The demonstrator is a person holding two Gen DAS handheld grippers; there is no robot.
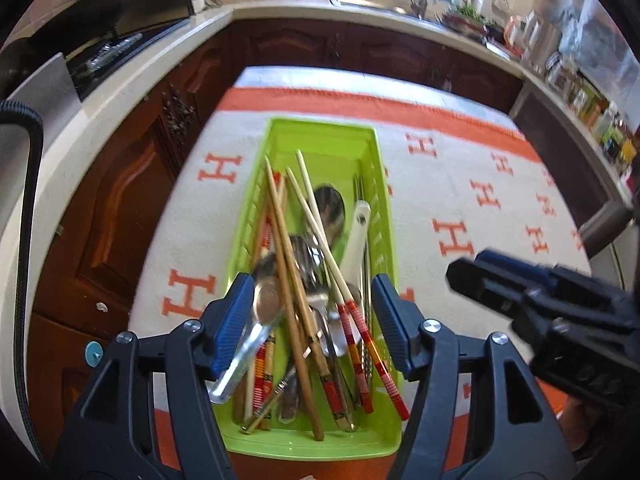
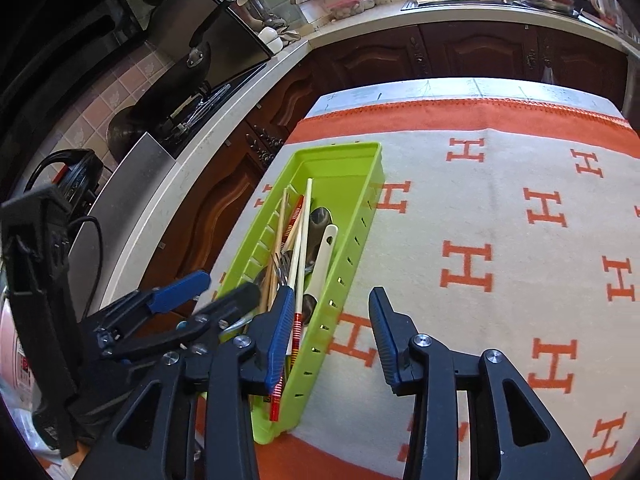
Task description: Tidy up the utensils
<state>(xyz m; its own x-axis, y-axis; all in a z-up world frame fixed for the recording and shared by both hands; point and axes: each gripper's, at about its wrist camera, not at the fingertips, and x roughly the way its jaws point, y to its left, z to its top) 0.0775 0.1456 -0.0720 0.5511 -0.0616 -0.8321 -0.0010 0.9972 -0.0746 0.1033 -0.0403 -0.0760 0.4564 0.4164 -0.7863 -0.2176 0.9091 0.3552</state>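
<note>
We see the utensils (image 1: pixel 308 280), chopsticks, spoons and a fork, lying jumbled in the green tray (image 1: pixel 328 136) on the cloth-covered table (image 1: pixel 460 184). Our left hand-held gripper (image 1: pixel 312 316) hangs over the tray's near end, jaws apart and empty. Our right hand-held gripper (image 2: pixel 332 336) hangs partly over the tray's right wall, also parted and holding nothing. Everything appears gathered; the pile itself looks unsorted, and no utensil shows on the cloth.
</note>
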